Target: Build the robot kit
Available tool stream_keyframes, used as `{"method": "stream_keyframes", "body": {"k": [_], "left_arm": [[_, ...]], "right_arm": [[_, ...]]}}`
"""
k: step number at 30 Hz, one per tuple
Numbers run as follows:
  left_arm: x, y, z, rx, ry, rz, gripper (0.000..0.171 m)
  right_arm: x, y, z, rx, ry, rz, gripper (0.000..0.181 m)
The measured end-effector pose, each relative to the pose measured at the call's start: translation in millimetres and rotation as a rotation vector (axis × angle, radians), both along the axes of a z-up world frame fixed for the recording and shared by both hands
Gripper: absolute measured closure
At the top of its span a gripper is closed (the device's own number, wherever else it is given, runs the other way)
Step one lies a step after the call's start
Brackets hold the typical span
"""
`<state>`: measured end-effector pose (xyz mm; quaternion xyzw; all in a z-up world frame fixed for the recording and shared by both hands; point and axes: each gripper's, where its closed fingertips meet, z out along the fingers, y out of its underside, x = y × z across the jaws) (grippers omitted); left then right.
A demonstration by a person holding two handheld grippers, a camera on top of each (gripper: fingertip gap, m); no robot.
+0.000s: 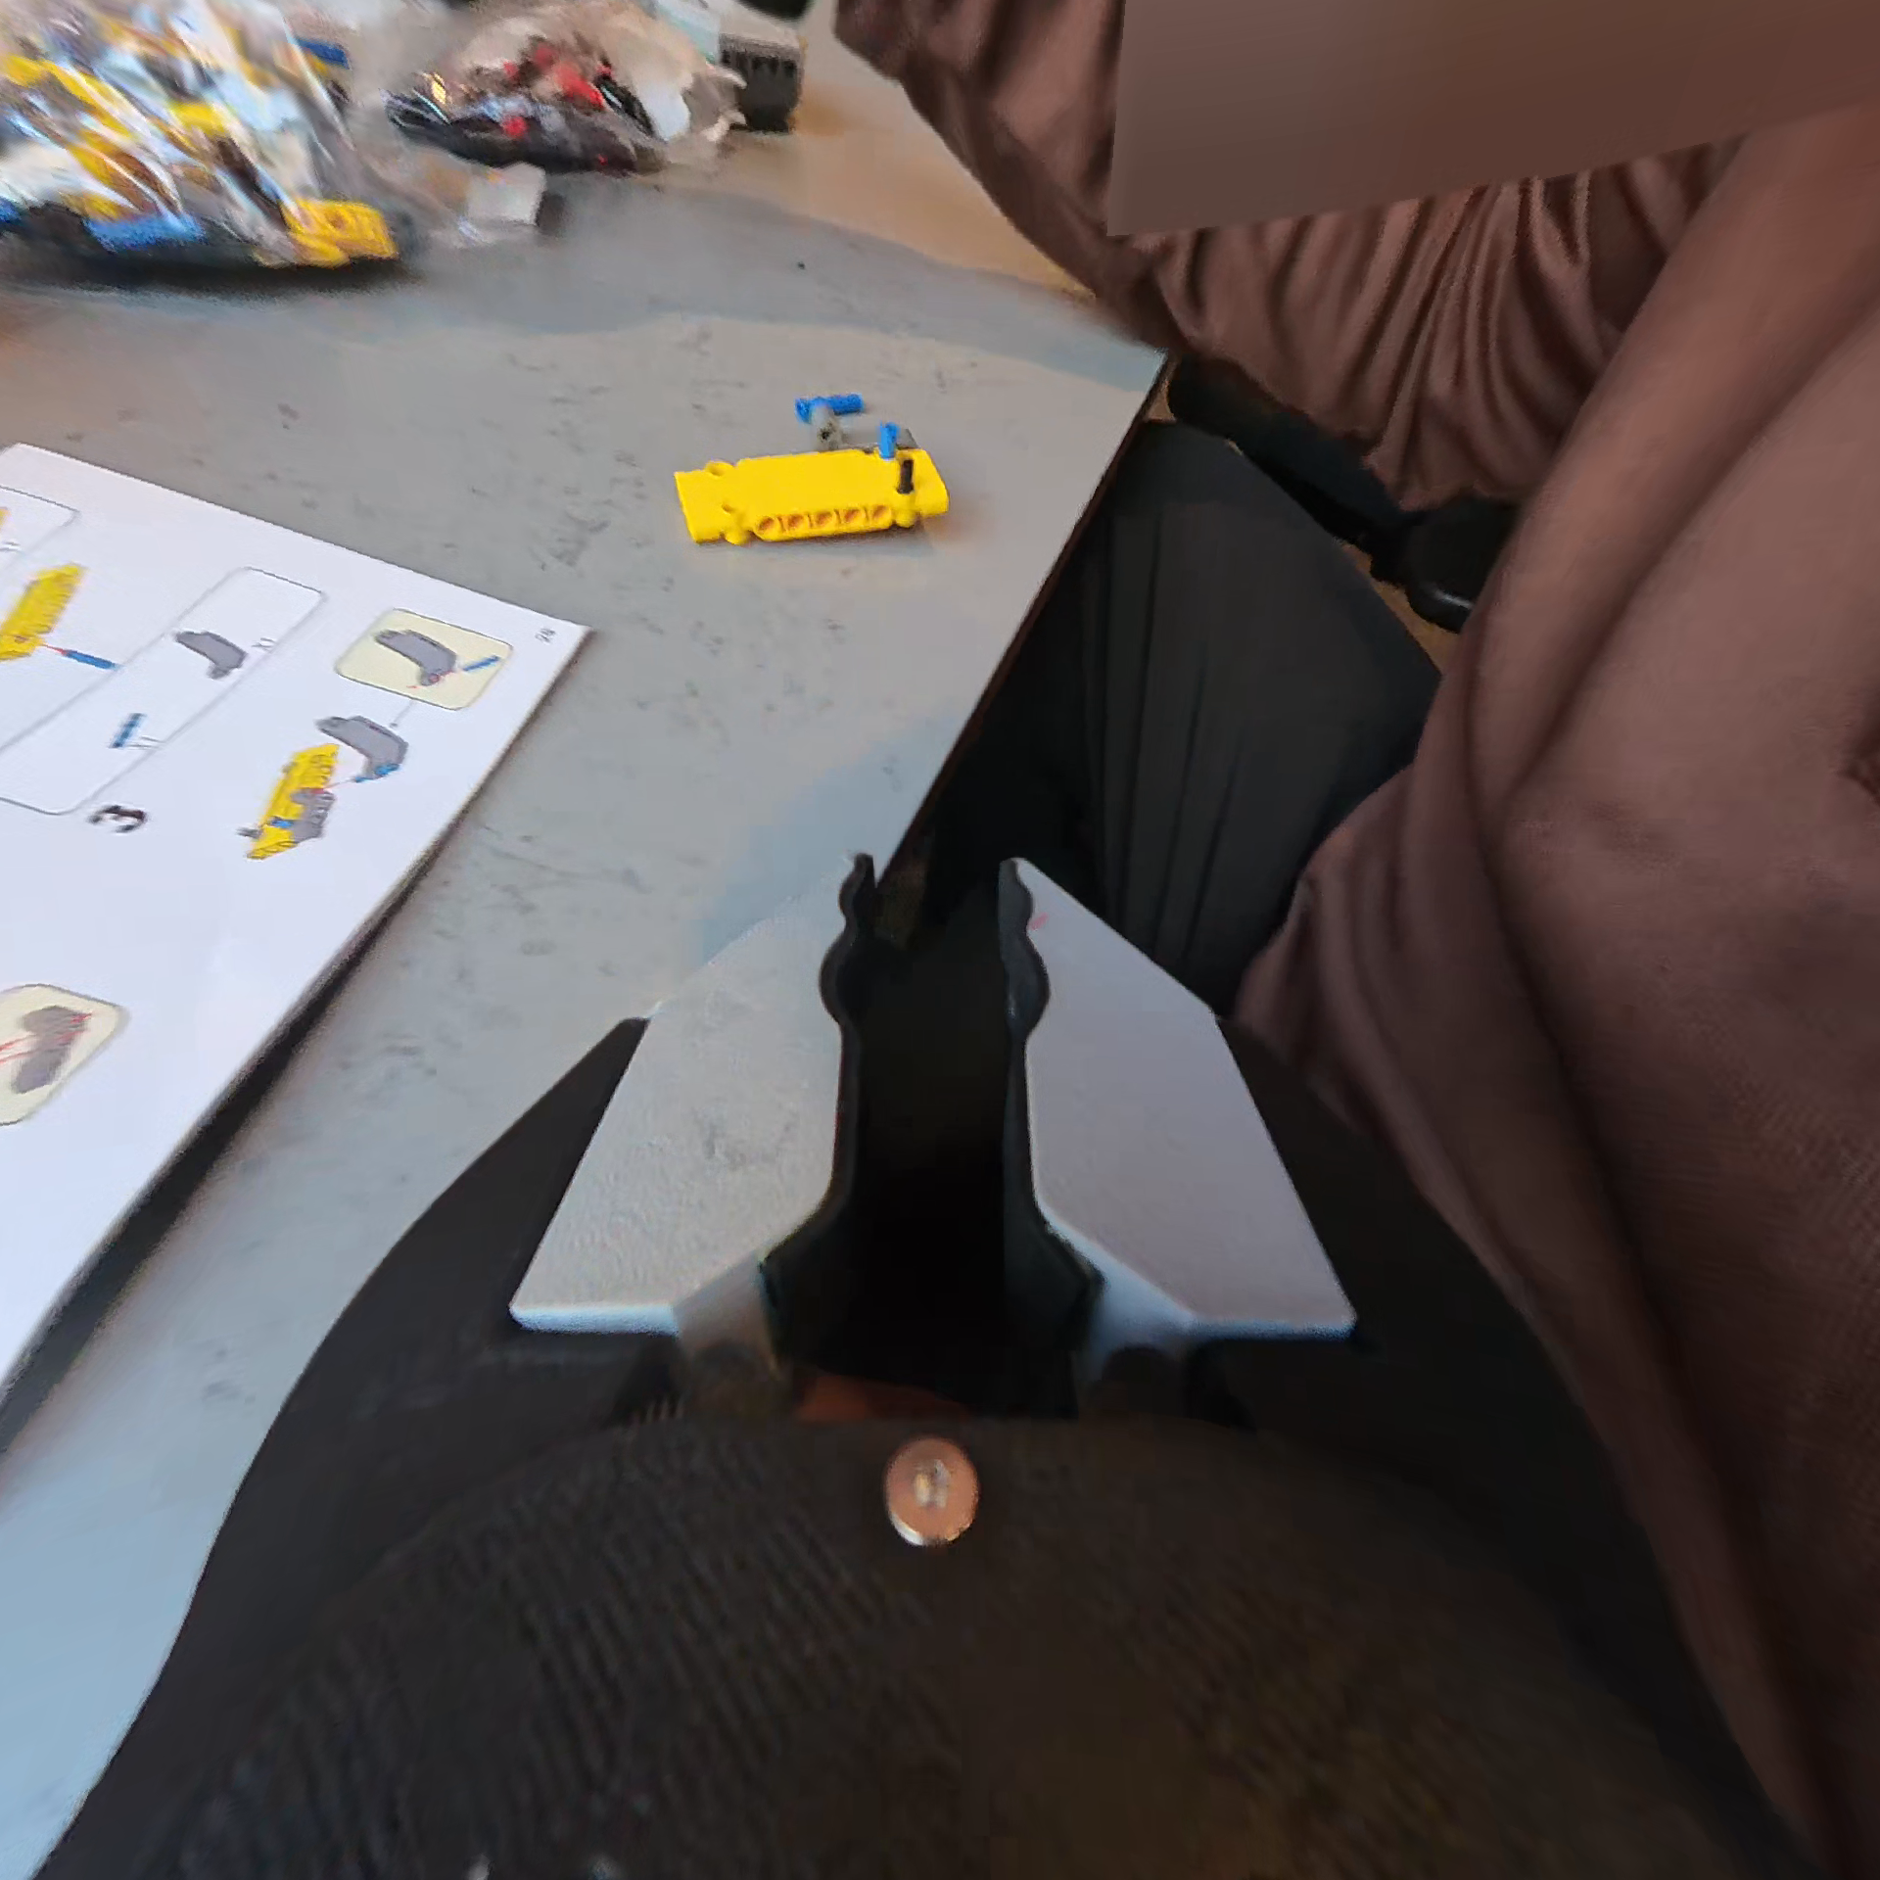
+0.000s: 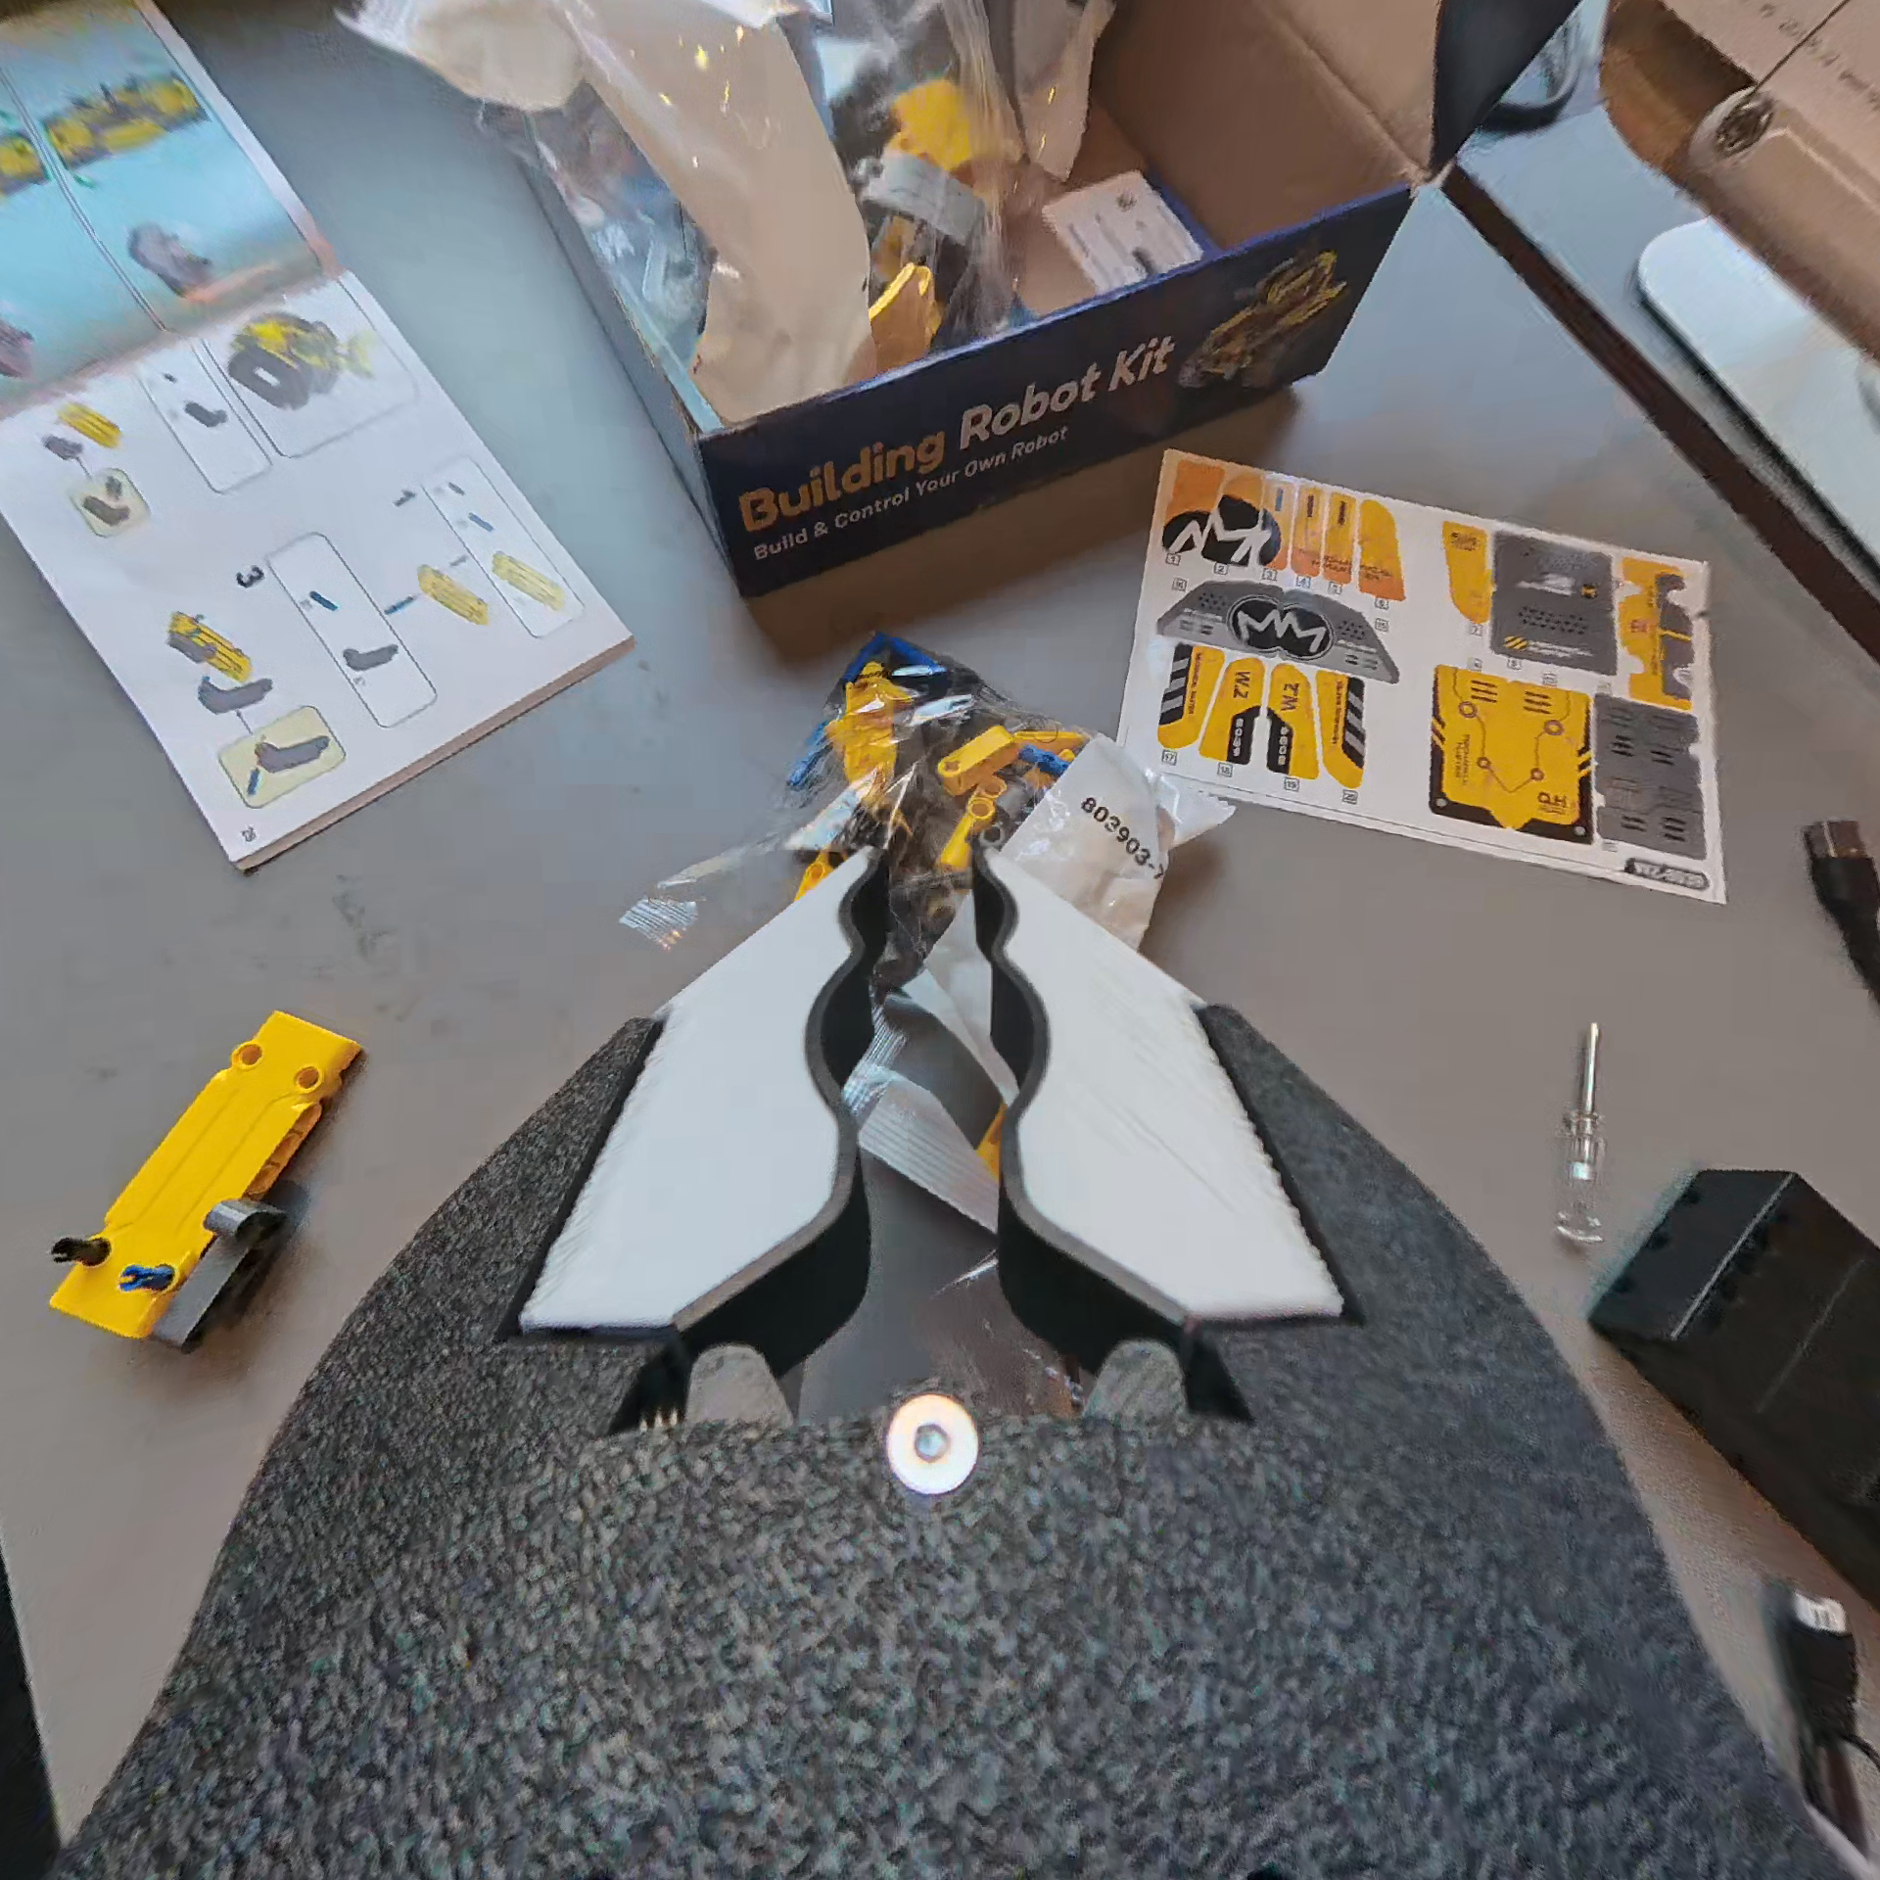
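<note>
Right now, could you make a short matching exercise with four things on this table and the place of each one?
Things:
1. yellow panel
2. sticker sheet
3. screwdriver
4. parts bag

Places:
a. between the right gripper fingertips
b. right of the gripper, beside a black box
c. left of the gripper
d. right of the kit box

Pairs: 1-c, 2-d, 3-b, 4-a

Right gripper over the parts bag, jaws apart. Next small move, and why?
Probably lower the right gripper a little and close on the clear parts bag. Its jaws stand open with the bag's crinkled plastic lying between them, seemingly not pinched yet. The left gripper hangs open at the table edge, holding nothing, away from the yellow assembly.
</note>
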<state>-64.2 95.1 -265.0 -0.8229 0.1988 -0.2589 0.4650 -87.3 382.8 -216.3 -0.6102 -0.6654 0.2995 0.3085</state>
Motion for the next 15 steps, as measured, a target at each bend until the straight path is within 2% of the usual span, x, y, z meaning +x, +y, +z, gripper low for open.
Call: {"method": "stream_keyframes", "body": {"k": [7,10,15], "left_arm": [[-33,27,36,0.106,-0.023,0.065,0.148],[-58,33,36,0.151,0.034,0.108,0.148],[-71,39,41,0.158,0.091,-0.05,0.148]], "right_arm": [[2,7,11,-0.017,0.248,-0.047,0.166],[3,2,3,0.006,0.228,-0.024,0.166],[-3,-3,4,0.111,0.252,0.006,0.167]]}}
